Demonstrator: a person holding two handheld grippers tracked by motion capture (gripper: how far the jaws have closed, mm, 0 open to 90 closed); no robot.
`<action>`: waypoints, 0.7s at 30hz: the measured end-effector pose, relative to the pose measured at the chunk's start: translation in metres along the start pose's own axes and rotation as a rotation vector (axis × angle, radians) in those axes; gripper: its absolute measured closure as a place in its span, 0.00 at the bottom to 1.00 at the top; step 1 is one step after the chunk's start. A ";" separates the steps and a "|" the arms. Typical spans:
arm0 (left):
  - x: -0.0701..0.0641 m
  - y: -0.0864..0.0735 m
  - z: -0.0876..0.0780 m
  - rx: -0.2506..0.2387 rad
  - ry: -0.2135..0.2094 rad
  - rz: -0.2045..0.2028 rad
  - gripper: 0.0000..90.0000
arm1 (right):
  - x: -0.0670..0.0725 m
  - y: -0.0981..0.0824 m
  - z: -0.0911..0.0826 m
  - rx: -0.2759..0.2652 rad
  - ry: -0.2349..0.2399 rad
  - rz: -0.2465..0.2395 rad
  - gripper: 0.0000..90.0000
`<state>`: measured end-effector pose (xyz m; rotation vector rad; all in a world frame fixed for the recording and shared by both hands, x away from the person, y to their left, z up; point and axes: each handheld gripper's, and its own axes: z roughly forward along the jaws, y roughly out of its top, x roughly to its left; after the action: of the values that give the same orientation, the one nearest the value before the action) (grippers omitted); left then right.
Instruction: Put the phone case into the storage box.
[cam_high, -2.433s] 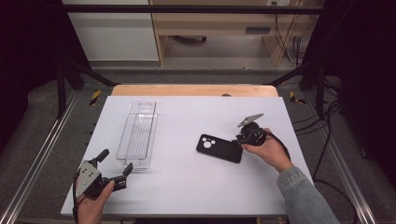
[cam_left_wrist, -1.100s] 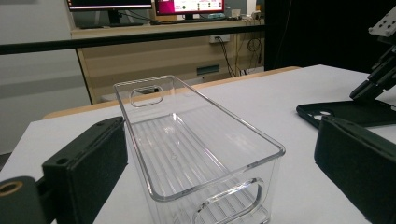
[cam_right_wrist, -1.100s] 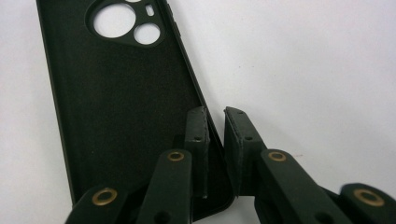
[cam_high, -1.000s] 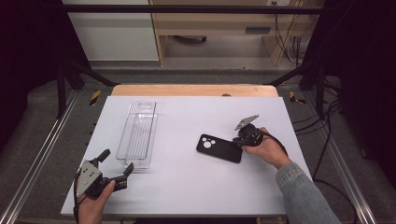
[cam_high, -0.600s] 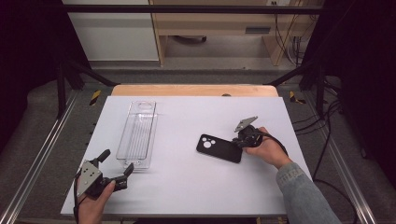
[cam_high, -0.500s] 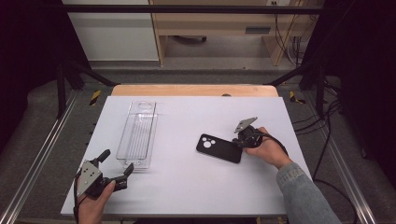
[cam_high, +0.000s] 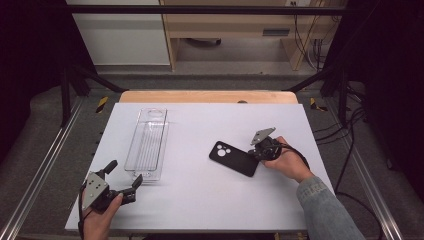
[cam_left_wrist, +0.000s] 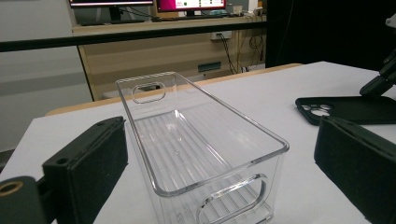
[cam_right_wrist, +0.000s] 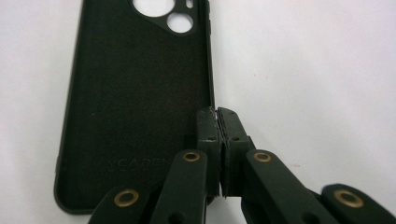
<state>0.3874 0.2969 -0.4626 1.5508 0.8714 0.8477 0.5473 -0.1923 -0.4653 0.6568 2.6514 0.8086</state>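
A black phone case (cam_high: 234, 158) lies inside-up on the white table, right of centre. My right gripper (cam_high: 256, 154) is at its right end, and in the right gripper view the jaws (cam_right_wrist: 217, 112) are shut on the case's (cam_right_wrist: 135, 93) thin side wall. A clear plastic bin (cam_high: 148, 141) lies lengthwise on the left half of the table and is empty. My left gripper (cam_high: 125, 171) rests near the front left, just short of the bin's near end, open. In the left gripper view the bin (cam_left_wrist: 196, 140) stands between its wide-apart jaws, with the case (cam_left_wrist: 348, 108) beyond.
The white table top (cam_high: 200, 200) ends in a wooden strip (cam_high: 207, 96) at the far side. Metal rails (cam_high: 40, 170) run along both sides. A cable (cam_high: 345, 165) trails off the right side.
My right gripper has shifted and tilted very slightly at the case's edge. The case, the bin and my left gripper have stayed where they were.
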 end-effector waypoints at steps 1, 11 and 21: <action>0.000 0.000 0.000 0.000 0.000 0.000 0.03 | 0.001 0.001 -0.001 -0.007 -0.005 -0.004 0.99; 0.000 0.000 0.000 0.004 0.005 0.003 0.03 | 0.014 0.015 -0.020 -0.093 -0.074 0.021 0.99; -0.001 0.000 0.000 0.017 -0.006 -0.010 0.03 | 0.026 0.022 -0.034 -0.217 -0.153 0.073 0.99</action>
<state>0.3874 0.2961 -0.4629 1.5622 0.8836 0.8305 0.5188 -0.1783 -0.4292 0.7294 2.3734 1.0064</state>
